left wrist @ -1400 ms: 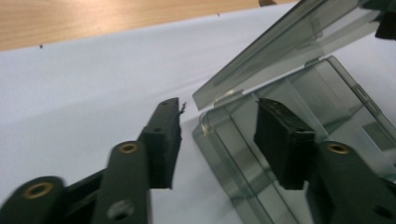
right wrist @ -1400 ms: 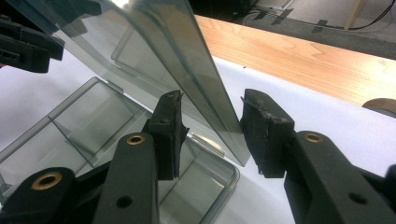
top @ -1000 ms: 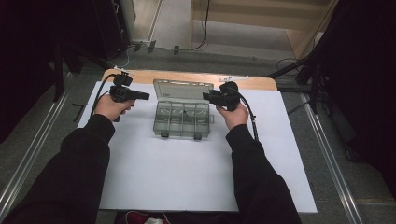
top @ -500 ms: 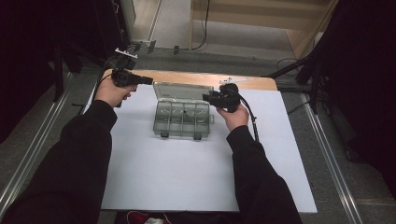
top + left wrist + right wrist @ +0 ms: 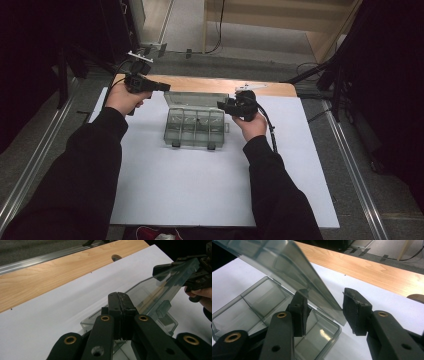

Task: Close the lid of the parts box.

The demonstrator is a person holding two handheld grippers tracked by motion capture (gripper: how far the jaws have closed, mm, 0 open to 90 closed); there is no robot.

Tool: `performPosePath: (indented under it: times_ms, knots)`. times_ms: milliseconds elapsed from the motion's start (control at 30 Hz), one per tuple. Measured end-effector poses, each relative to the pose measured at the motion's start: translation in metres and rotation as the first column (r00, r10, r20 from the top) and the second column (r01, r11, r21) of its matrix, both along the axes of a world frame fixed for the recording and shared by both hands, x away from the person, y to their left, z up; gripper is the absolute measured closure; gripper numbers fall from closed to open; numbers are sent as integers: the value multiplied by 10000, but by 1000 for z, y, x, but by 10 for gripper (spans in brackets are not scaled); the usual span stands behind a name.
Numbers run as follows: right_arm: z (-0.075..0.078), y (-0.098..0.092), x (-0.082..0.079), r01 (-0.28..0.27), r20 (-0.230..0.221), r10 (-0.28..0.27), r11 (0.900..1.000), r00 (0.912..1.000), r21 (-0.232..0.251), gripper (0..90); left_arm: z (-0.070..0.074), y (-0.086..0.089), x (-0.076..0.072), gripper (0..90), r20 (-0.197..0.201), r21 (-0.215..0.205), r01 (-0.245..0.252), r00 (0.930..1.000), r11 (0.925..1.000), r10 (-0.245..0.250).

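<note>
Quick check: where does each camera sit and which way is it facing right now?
High view: above the person's side, looking forward and down at the box on the white sheet; both forearms and grippers show.
Left gripper view: rides the left gripper, shut, facing the lid.
Right gripper view: rides the right gripper, lid edge between its parted fingers.
All share the box and lid.

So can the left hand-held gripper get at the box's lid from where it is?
Probably yes. The left hand-held gripper hovers shut by the raised lid of the clear box, with nothing between them. It would need to open first. The right hand-held gripper straddles the lid's other end.
</note>
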State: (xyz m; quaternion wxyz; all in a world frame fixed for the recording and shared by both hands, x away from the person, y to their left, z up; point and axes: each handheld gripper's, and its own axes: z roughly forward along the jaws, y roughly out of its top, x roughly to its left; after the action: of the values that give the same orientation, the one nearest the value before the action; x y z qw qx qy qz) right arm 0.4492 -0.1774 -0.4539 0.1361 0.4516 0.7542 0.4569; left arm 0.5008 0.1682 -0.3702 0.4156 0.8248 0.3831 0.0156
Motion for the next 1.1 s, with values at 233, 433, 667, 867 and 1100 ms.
performPosePath:
  times_ms: [233,433,667,867,1100]
  knots:
    - [1,0,2,-17,-5,17,10000,10000,-72,564,-3,-1,0,894,-165,-64,-28,9999,10000,27]
    - [-1,-3,3,-23,-332,30,9998,9994,210,498,-4,-3,-1,892,-182,-56,-43,9998,10000,42]
    - [0,-8,-2,-101,-546,126,9989,9984,449,431,-4,-3,-1,891,-259,-261,-43,9997,9996,36]
    - [4,-10,-12,-259,-642,283,9989,9975,379,412,-5,-3,-3,889,-380,-299,26,9993,9996,-38]
    - [8,-13,-22,-586,-687,597,9981,9958,177,490,-6,-5,-7,888,-577,-446,65,9983,9990,-91]
